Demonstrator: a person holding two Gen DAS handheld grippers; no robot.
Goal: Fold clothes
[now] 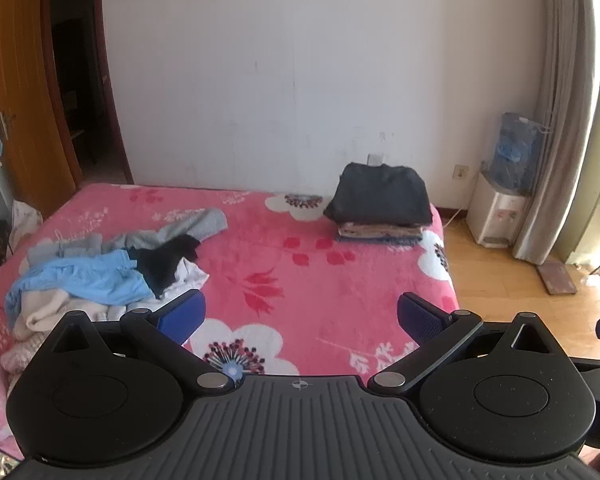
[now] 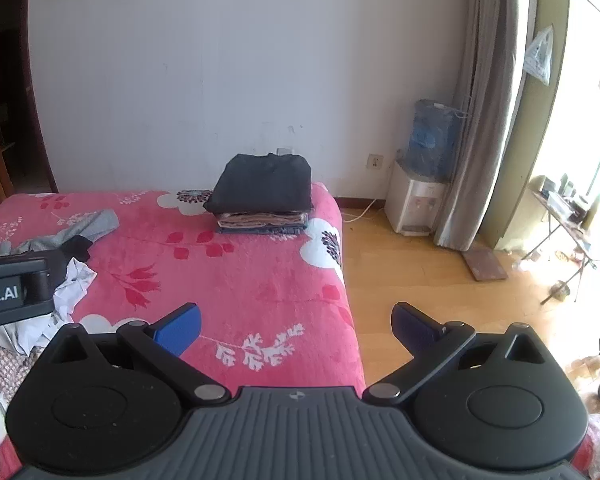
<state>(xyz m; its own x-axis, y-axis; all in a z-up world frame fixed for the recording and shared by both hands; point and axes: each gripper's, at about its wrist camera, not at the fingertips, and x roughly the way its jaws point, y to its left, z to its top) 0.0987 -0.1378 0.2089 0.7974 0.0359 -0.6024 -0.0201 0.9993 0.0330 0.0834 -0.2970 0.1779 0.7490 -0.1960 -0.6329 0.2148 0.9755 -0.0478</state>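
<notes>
Evidently the job is partway through: a neat stack of folded clothes (image 1: 380,210), topped by a dark charcoal garment with tan and blue layers under it, sits at the far right corner of the bed with its pink floral blanket (image 1: 300,280), close to the white wall. Well apart from it, on the left side of the bed, lies the unfolded heap of loose clothes (image 1: 100,276): a light blue piece on top, a black one and a white one beside it, a grey sleeve trailing toward the middle, and cream knitwear nearer the front edge. From where I stand, that heap looks like most of what is left, and nothing is spread flat for folding at present. The left claw (image 1: 300,318) hangs above the near part of the bed with its blue-padded fingers spread wide and nothing between them, the heap just off to its left. The right claw (image 2: 296,326) is likewise spread and empty, poised over the bed's right edge beside the wooden floor (image 2: 420,280). My guess is the next garment must be drawn from the heap.
</notes>
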